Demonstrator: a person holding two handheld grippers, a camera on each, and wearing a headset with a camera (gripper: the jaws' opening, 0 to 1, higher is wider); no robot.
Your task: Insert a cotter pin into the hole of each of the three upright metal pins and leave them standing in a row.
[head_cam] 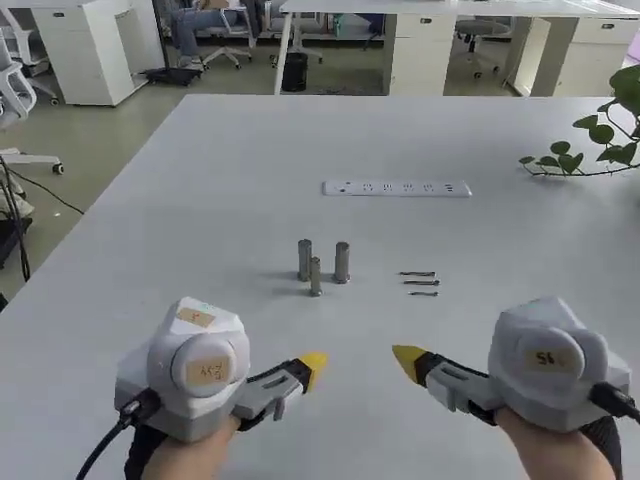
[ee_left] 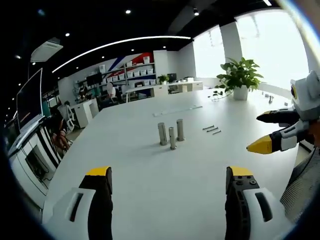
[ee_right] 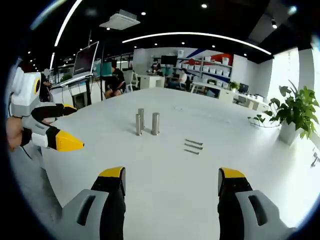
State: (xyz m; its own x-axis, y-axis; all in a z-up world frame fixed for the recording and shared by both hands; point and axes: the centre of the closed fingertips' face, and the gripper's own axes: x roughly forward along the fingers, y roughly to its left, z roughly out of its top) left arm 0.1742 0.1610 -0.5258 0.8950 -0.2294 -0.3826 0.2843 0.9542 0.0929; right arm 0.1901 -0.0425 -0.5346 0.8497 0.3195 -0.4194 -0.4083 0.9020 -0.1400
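Note:
Three upright metal pins [head_cam: 322,263] stand close together mid-table, two behind and a shorter one in front; they also show in the left gripper view [ee_left: 170,134] and right gripper view [ee_right: 146,122]. Three cotter pins [head_cam: 420,283] lie flat in a small stack to their right [ee_left: 212,130] [ee_right: 192,146]. My left gripper [head_cam: 312,366] is near the front edge, open and empty [ee_left: 169,181]. My right gripper [head_cam: 407,360] sits opposite it, open and empty [ee_right: 171,181]. Both are well short of the pins.
A white power strip [head_cam: 397,188] lies beyond the pins. A potted plant [head_cam: 595,140] reaches over the table's right edge. Desks and chairs [head_cam: 230,40] stand past the far end.

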